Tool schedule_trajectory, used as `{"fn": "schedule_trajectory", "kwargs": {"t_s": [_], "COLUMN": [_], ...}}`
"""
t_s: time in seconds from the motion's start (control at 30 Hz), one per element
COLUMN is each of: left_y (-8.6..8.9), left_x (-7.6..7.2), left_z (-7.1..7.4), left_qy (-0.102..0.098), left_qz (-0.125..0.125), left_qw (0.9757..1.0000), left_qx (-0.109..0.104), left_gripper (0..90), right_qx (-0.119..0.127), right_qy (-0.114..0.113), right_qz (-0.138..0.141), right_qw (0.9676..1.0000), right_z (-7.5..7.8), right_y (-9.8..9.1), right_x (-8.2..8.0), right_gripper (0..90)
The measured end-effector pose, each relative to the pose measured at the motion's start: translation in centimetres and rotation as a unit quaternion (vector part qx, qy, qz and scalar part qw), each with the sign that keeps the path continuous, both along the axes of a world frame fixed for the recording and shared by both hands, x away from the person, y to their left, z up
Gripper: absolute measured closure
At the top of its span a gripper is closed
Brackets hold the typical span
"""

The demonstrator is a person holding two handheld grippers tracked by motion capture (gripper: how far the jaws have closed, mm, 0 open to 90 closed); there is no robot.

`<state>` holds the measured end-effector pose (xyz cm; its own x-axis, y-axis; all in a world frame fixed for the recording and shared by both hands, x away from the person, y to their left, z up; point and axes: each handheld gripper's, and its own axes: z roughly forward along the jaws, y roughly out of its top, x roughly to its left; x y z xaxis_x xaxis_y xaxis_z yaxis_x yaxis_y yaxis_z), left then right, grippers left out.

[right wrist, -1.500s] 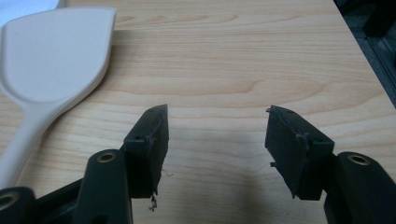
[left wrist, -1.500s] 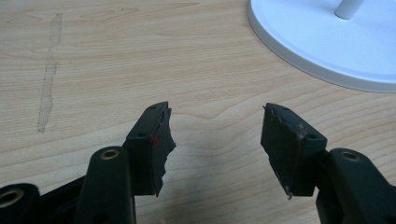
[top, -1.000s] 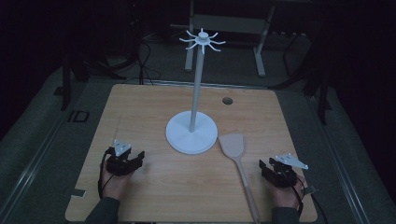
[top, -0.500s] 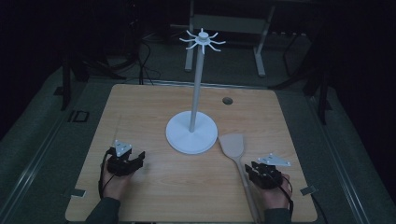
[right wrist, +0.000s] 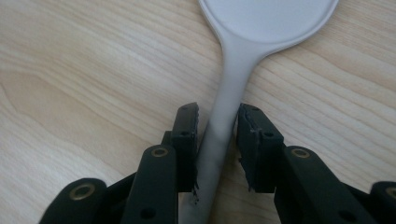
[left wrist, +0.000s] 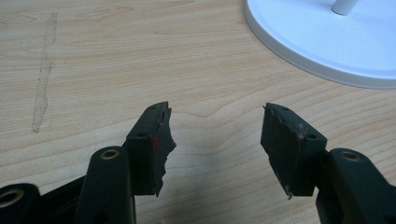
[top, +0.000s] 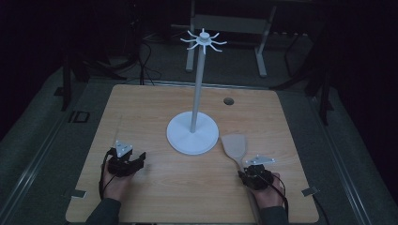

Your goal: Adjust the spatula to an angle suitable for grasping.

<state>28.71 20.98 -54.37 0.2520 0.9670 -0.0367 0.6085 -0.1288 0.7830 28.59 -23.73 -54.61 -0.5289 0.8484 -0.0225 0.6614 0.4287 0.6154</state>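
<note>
High view: a pale spatula (top: 234,146) lies flat on the bench (top: 141,108) beside the white stand (top: 193,132), right gripper (top: 256,176) over its handle. Right gripper view: fingers (right wrist: 186,140) have just been closing, bracketing the handle; contact uncertain. Left gripper view: the left gripper (left wrist: 215,140) has its fingers spread over bare wood.

No text, label, brand, number or sign can be read on anything shown.
</note>
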Motion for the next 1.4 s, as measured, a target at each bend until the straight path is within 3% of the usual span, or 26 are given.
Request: {"fn": "schedule_trajectory", "kwargs": {"t_s": [0.17,0.3,0.4,0.53,0.67,0.77,0.97,1.0,1.1,1.13,1.4], "left_y": [0.0,0.0,-0.1,0.0,0.0,0.1,0.0,0.0,0.0,0.0,0.1], "left_x": [0.0,0.0,0.0,0.0,0.0,0.0,0.1,0.1,0.1,0.1,0.0], "left_z": [0.0,0.0,0.0,0.0,0.0,0.0,0.0,0.0,0.0,0.0,0.0], "left_qy": [0.0,0.0,0.001,0.001,0.001,0.0,0.001,0.001,0.001,0.001,-0.001], "left_qz": [0.001,0.001,0.0,0.0,0.001,0.001,0.001,0.001,0.001,0.002,0.004], "left_qw": [1.0,1.0,1.0,1.0,1.0,1.0,1.0,1.0,1.0,1.0,1.0], "left_qx": [-0.001,-0.001,0.001,0.001,-0.001,-0.002,-0.001,-0.001,-0.001,-0.001,-0.002], "left_gripper": [43.1,43.1,43.1,43.1,43.1,43.1,43.1,43.1,43.1,43.2,43.2], "right_qx": [-0.023,-0.011,-0.008,0.004,0.008,-0.009,-0.001,0.001,0.001,0.011,0.015], "right_qy": [0.0,0.003,0.003,-0.002,0.0,-0.006,-0.016,-0.017,-0.019,-0.024,-0.039], "right_qz": [0.014,-0.002,-0.003,0.0,0.019,0.046,0.057,0.072,0.08,0.102,0.162], "right_qw": [0.9996,0.9999,1.0,1.0,0.9998,0.9989,0.9983,0.9973,0.9967,0.9945,0.986], "right_z": [0.2,0.2,0.1,-0.1,-0.1,0.0,-0.2,-0.2,-0.1,0.2,1.0], "right_y": [-1.1,-2.7,-3.0,-2.7,-2.2,-1.8,-1.9,-1.7,-1.6,-1.1,2.0], "right_x": [0.1,0.6,1.1,1.7,2.4,2.3,1.7,1.6,1.5,1.2,1.0], "right_gripper": [72.0,69.2,63.3,62.3,72.8,77.6,77.9,77.9,77.9,77.9,77.8]}}
